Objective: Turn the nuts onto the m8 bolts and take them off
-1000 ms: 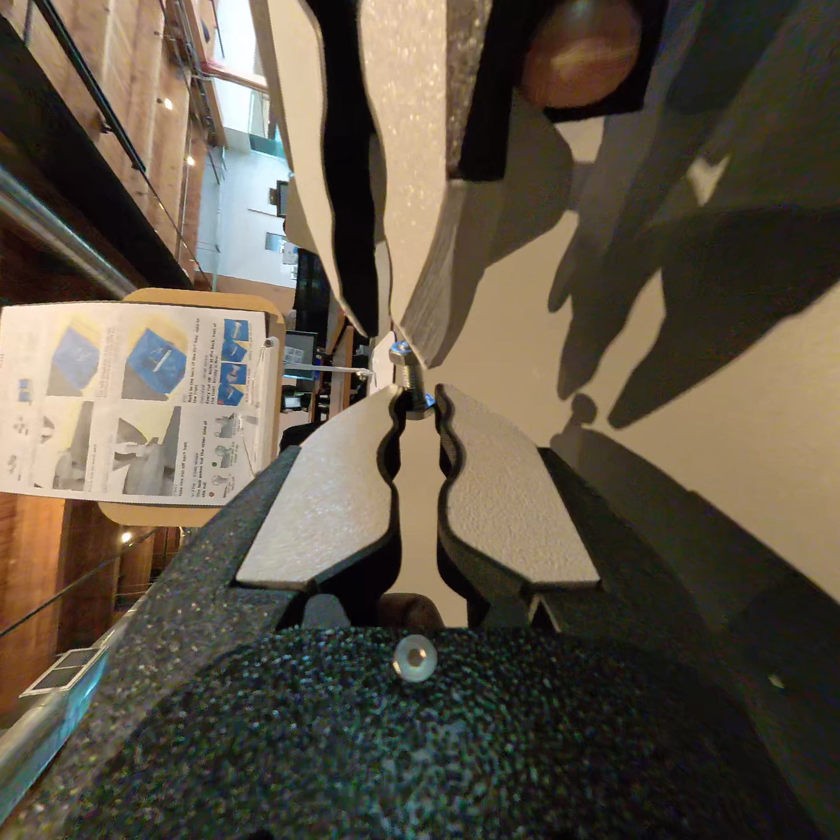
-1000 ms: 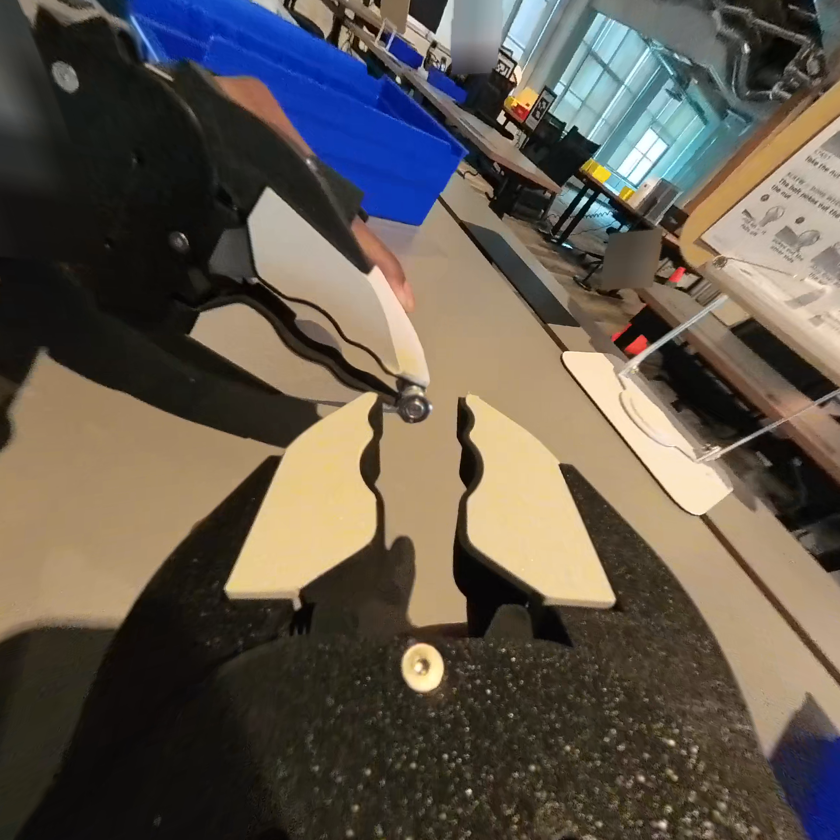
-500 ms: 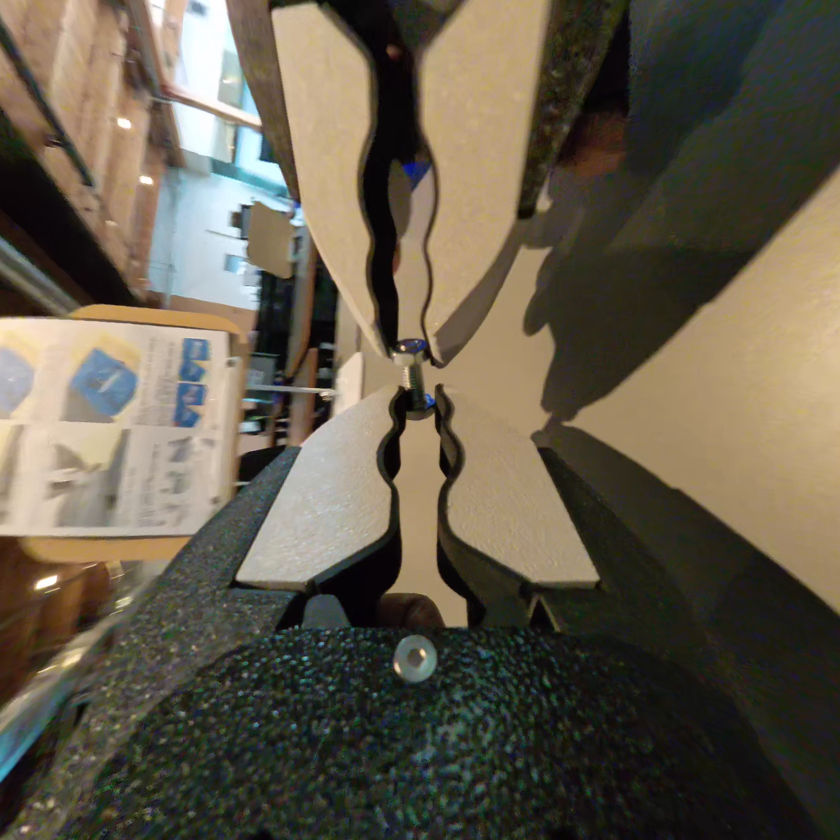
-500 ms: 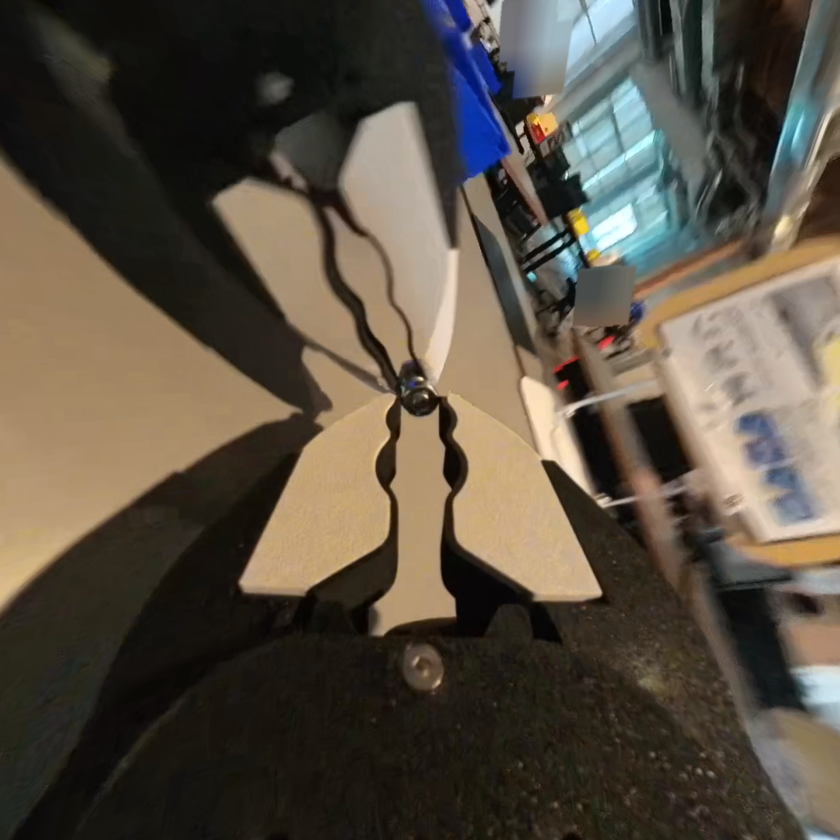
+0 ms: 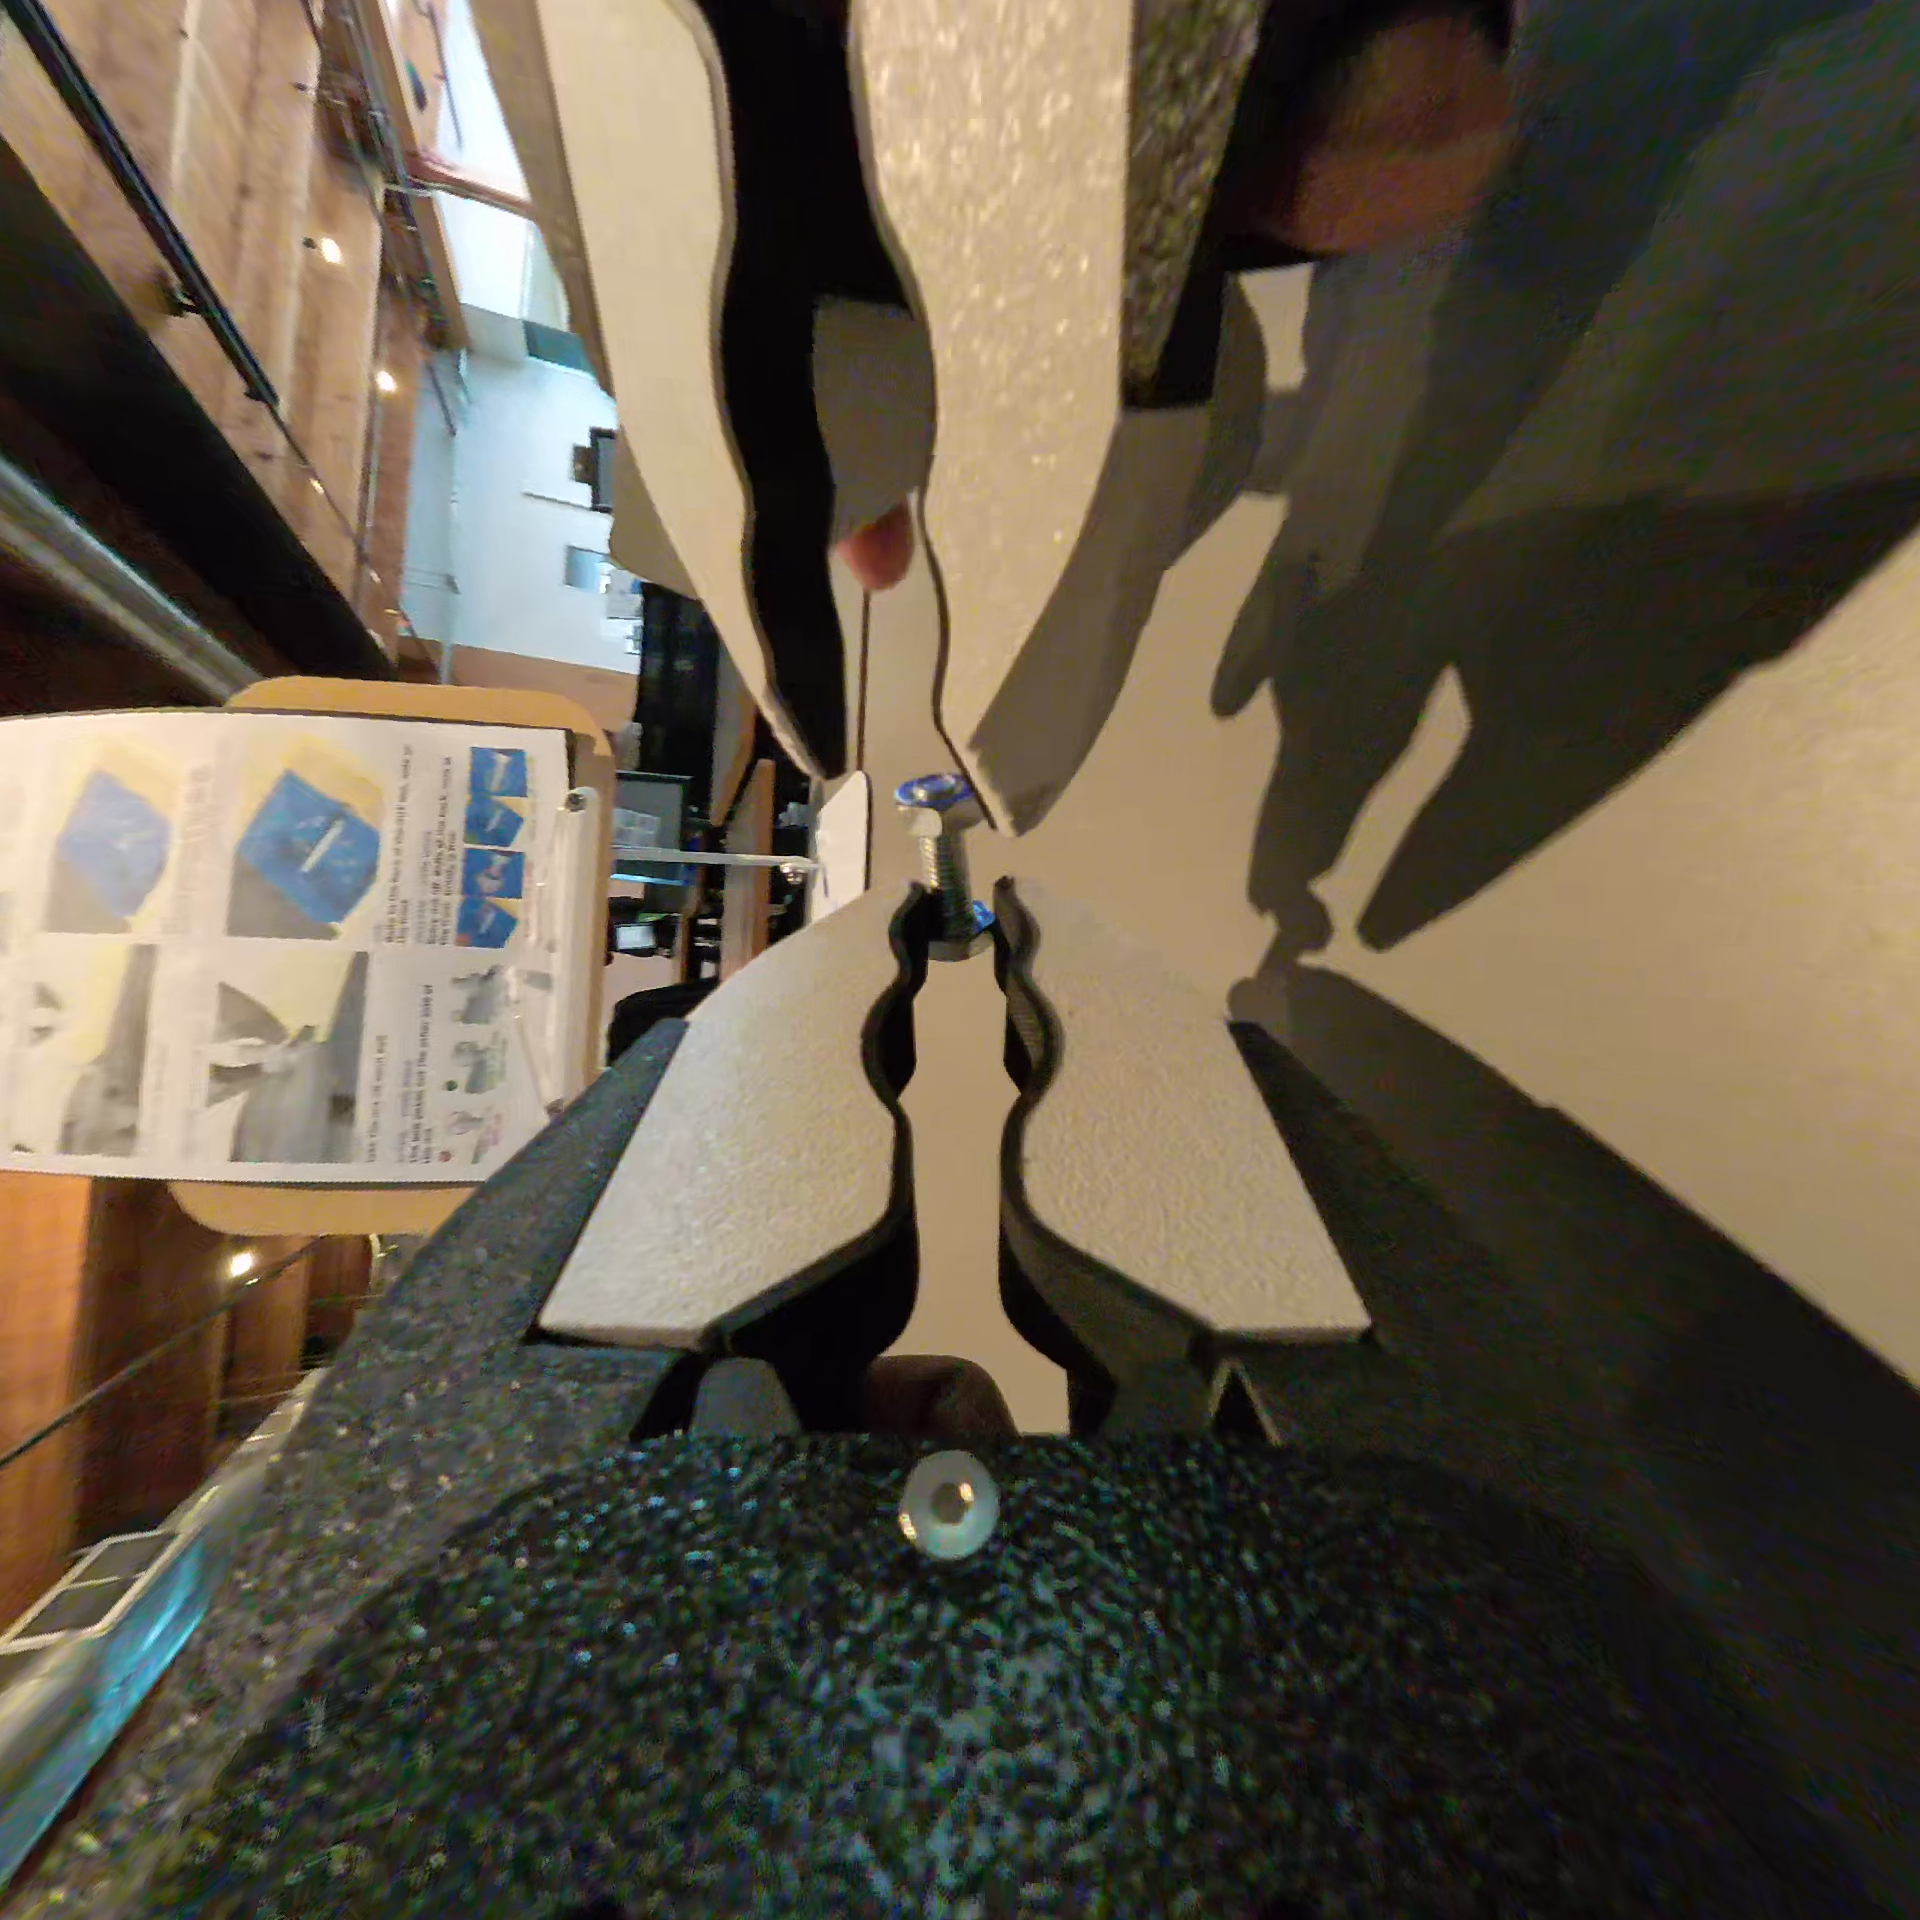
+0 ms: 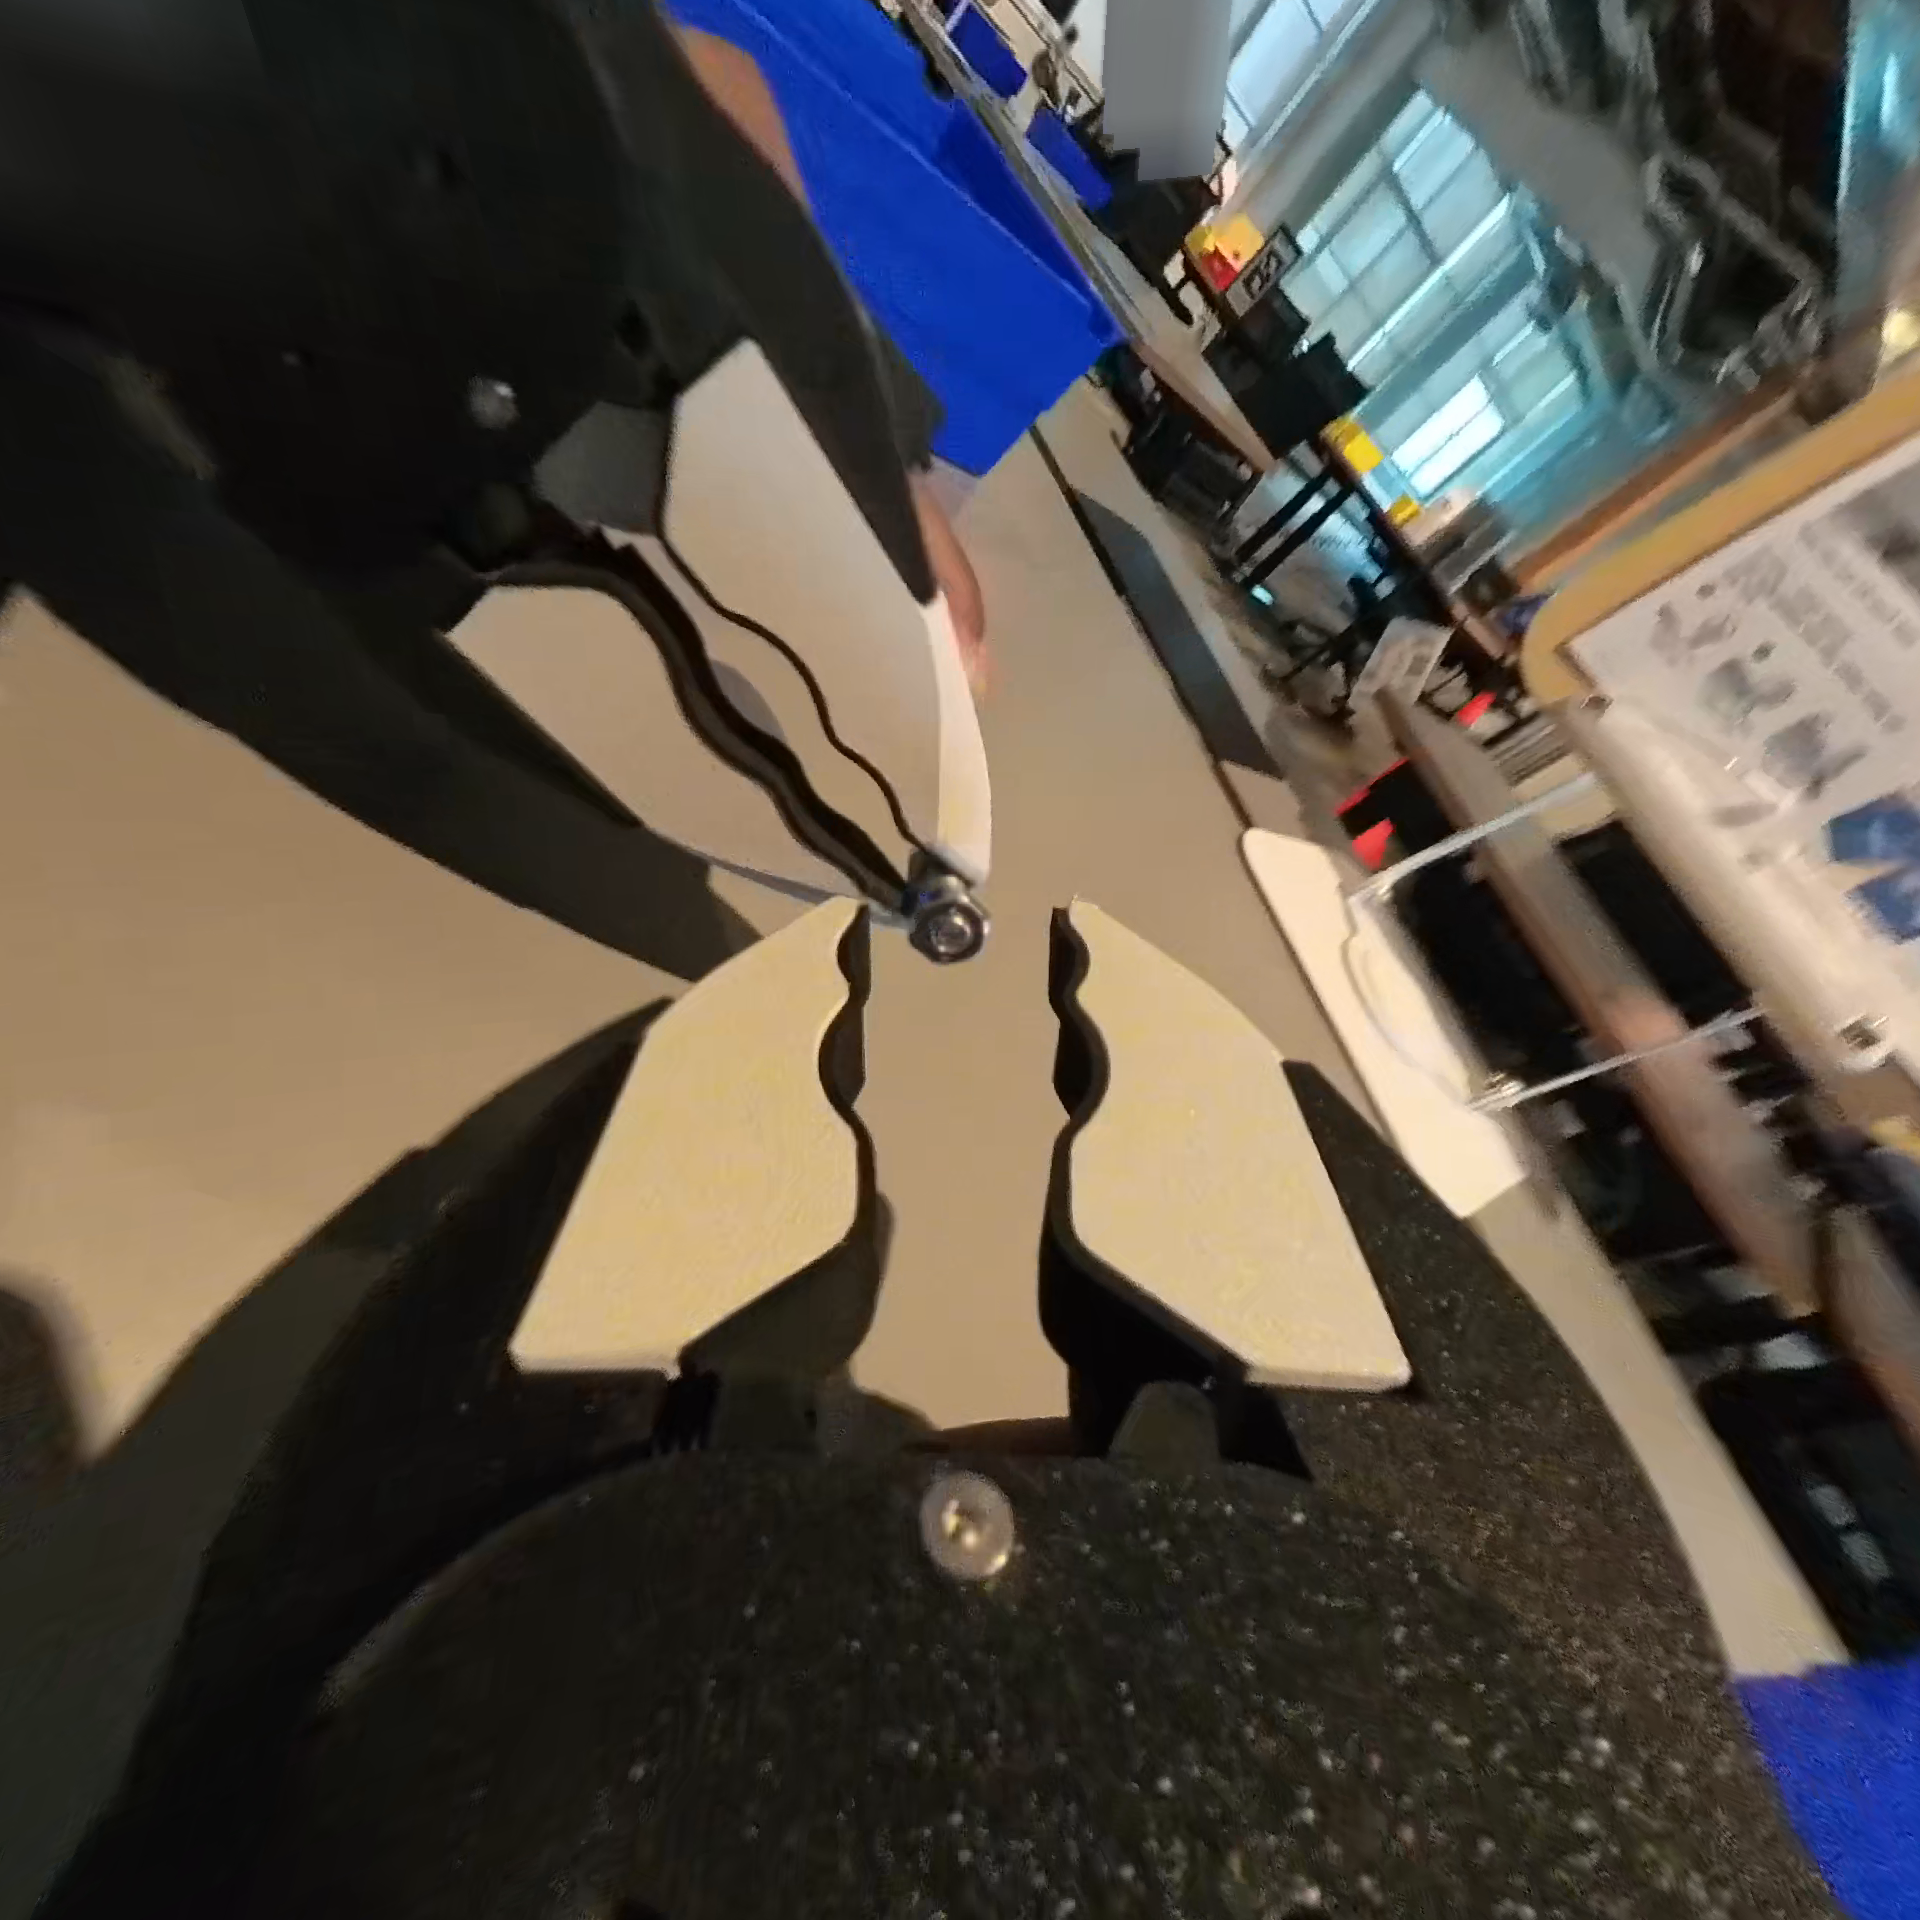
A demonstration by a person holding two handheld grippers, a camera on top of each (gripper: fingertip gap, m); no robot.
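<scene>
- the left gripper (image 5: 954, 920) pinches the lower end of a small silver bolt (image 5: 943, 871) between its tips.
- a nut (image 5: 933, 793) sits at the bolt's far end, with a blue glint on it.
- the right gripper (image 5: 914, 769) comes down from the top, its fingers parted; one tip lies just beside the nut.
- a beige table (image 5: 1558, 935) fills the right side, crossed by dark shadows.
- an instruction sheet (image 5: 281, 945) on a tan board stands at the left.
</scene>
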